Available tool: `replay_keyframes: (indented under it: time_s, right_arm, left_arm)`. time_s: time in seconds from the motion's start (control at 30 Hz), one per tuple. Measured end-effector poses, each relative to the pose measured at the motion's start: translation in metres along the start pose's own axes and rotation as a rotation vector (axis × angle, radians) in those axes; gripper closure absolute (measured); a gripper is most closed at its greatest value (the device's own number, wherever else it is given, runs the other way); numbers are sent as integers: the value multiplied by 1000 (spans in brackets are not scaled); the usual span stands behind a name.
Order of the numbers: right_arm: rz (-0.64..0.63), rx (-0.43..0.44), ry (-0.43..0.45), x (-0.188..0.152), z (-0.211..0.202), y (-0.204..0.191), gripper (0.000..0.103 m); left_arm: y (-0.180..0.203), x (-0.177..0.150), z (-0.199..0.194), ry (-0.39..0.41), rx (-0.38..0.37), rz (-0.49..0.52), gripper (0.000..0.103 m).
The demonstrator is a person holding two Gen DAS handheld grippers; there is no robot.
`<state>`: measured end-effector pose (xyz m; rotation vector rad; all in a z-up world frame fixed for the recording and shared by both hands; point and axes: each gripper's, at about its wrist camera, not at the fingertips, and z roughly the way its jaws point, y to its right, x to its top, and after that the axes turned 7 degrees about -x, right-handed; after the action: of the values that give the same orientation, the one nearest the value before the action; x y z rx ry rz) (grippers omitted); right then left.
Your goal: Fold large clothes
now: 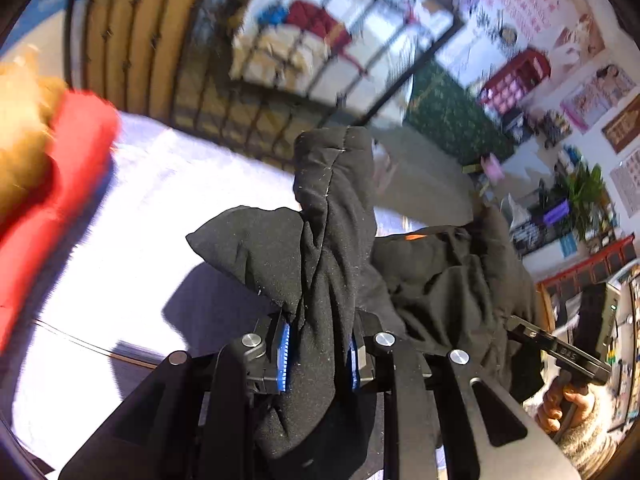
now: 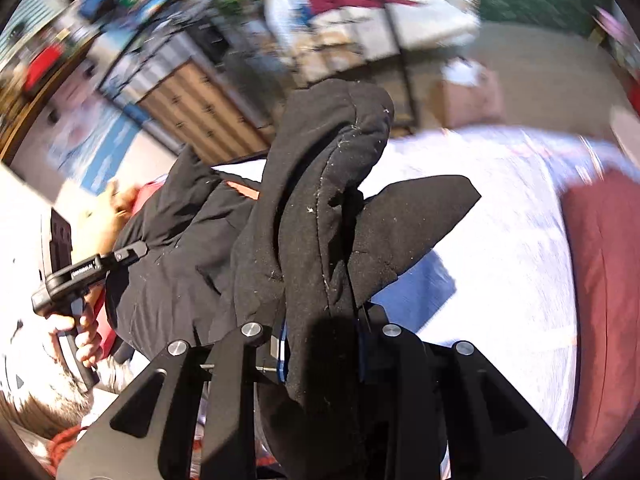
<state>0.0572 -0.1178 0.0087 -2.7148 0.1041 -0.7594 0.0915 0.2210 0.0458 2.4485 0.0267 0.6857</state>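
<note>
A large black padded garment (image 1: 332,248) hangs between both grippers above a white bed sheet (image 1: 168,200). My left gripper (image 1: 318,354) is shut on a bunched edge of it, blue pads (image 1: 283,356) pressing the cloth. My right gripper (image 2: 322,354) is shut on another bunched edge of the same garment (image 2: 320,208). The right gripper also shows at the right of the left wrist view (image 1: 516,326), held in a hand. The left gripper shows at the left of the right wrist view (image 2: 138,250). The garment's lower part is hidden behind the folds.
A red cloth (image 1: 48,208) lies on the sheet at the left; it shows at the right in the right wrist view (image 2: 604,288). A metal rack (image 1: 320,40) with boxes and wooden panels (image 1: 136,36) stands behind the bed. The background is motion-blurred.
</note>
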Motion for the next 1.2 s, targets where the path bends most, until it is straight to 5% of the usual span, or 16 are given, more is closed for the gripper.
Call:
replay_keyframes:
  time_s: [0.27, 0.37, 0.5, 0.57, 0.67, 0.77, 0.87, 0.97, 1.13, 1.2]
  right_arm:
    - [-351, 342, 65, 122, -18, -189, 78]
    - [-420, 509, 48, 165, -8, -276, 78]
    - [-492, 664, -62, 200, 40, -397, 77]
    - [-498, 682, -116, 211, 78, -447, 77]
    - [-505, 667, -223, 212, 137, -500, 75]
    - [-503, 518, -320, 193, 212, -530, 75]
    - [-449, 420, -335, 186, 264, -508, 73]
    - [-335, 483, -394, 189, 296, -484, 71]
    - [-390, 444, -359, 192, 299, -492, 67]
    - [-374, 405, -354, 190, 302, -494, 47]
  left_arm:
    - [-15, 24, -234, 359, 236, 20, 83]
    - [-23, 14, -331, 519, 405, 6, 83]
    - [-46, -12, -407, 641, 626, -66, 82]
    - [-73, -26, -428, 651, 706, -154, 80]
    - [-132, -47, -434, 660, 722, -313, 80]
    - [-194, -66, -409, 580, 725, -437, 80]
    - [-252, -99, -387, 556, 773, -552, 73]
    - [-284, -123, -390, 660, 612, -635, 63]
    - [-286, -105, -377, 606, 697, -592, 55]
    - [-288, -106, -380, 597, 702, -628, 45]
